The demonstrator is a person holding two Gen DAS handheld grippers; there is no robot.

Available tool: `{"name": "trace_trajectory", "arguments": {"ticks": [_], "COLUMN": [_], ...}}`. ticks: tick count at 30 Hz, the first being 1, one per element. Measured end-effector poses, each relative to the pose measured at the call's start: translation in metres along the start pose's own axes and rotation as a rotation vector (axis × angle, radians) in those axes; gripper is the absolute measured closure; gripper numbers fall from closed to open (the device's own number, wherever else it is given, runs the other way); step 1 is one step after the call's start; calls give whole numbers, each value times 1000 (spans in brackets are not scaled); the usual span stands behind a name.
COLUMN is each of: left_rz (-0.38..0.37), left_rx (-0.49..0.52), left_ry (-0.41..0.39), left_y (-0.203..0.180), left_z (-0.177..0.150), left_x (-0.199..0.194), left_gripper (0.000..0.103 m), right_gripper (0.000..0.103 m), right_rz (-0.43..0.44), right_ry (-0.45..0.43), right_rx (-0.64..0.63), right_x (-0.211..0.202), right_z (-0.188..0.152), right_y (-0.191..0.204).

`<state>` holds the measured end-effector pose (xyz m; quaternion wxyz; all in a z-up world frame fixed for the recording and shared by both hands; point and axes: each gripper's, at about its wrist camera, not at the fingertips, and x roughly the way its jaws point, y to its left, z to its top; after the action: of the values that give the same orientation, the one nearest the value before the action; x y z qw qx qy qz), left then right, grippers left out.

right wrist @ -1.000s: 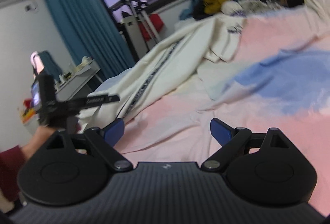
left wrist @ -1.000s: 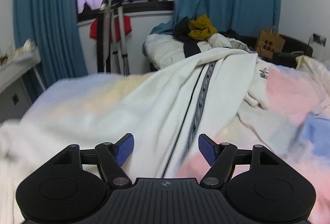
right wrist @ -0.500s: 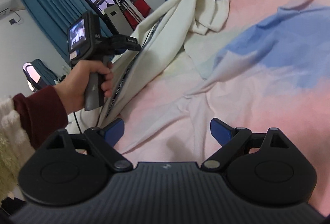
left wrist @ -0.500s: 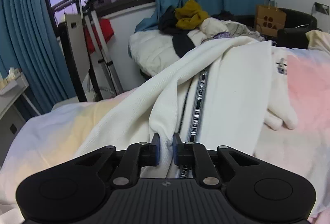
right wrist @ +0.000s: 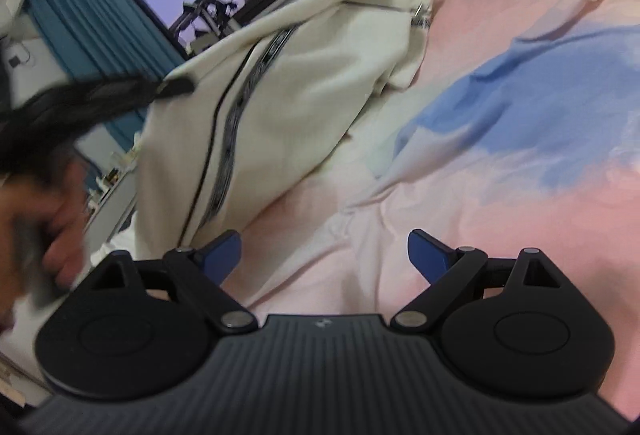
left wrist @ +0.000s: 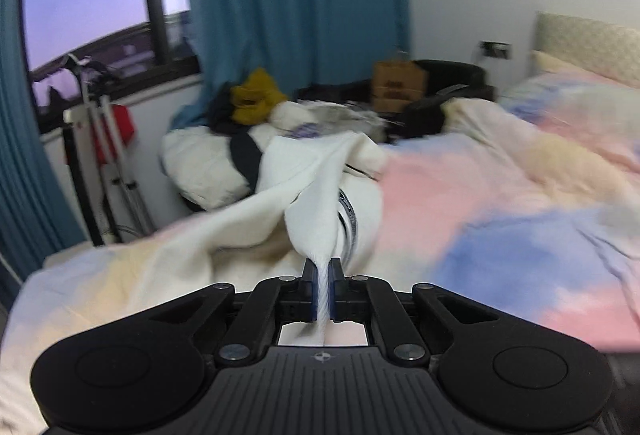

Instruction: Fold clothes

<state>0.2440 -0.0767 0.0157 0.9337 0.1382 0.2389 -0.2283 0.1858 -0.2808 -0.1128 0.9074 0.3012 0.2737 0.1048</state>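
Note:
A cream garment [left wrist: 320,187] with a dark patterned stripe lies across the bed. My left gripper [left wrist: 321,275] is shut on a bunched fold of it, and the cloth runs taut from the pads up toward the far end. In the right wrist view the same garment [right wrist: 304,83] hangs lifted at the left, its stripe [right wrist: 240,107] running down it. My right gripper [right wrist: 324,251] is open above the pink bedcover, holding nothing, with the garment's lower edge just left of its left finger [right wrist: 222,249].
The pastel pink, blue and yellow bedcover [left wrist: 500,203] spreads to the right. A pile of clothes [left wrist: 256,103] sits at the bed's far end by blue curtains [left wrist: 296,3]. A drying rack [left wrist: 96,139] stands under the window. A person's hand [right wrist: 48,231] is blurred at left.
My left gripper closed on the cream garment and pulled it up and right, so the cloth now stretches taut. The right gripper stayed open and drifted closer to the garment.

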Motion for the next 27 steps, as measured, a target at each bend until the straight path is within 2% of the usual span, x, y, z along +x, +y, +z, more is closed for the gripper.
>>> {"name": "trace_trajectory", "arguments": {"ticks": [3, 6, 9, 11, 15, 21, 27], "left_rz": [-50, -49, -49, -43, -31, -59, -84], "left_rx": [-11, -51, -181, -249, -302, -391, -480], "left_ry": [30, 73, 105, 80, 21, -21, -48], "left_y": [-25, -39, -39, -34, -31, -15, -3], "left_z": [-40, -95, -146, -167, -180, -176, -177], "left_x": [-33, -48, -49, -46, -51, -55, -63], "left_gripper": [98, 98, 98, 98, 98, 99, 99], "right_gripper": [11, 11, 11, 11, 11, 11, 28], "right_rz": [-3, 7, 26, 31, 37, 96, 116], "right_ry": [-48, -69, -67, -55, -27, -4, 33], "right_rx": [43, 99, 138, 145, 182, 320, 444], "right_x": [-17, -27, -29, -26, -16, -3, 9], "right_z": [6, 10, 12, 12, 12, 10, 6], "right_y": [-8, -16, -21, -22, -29, -42, -58]}}
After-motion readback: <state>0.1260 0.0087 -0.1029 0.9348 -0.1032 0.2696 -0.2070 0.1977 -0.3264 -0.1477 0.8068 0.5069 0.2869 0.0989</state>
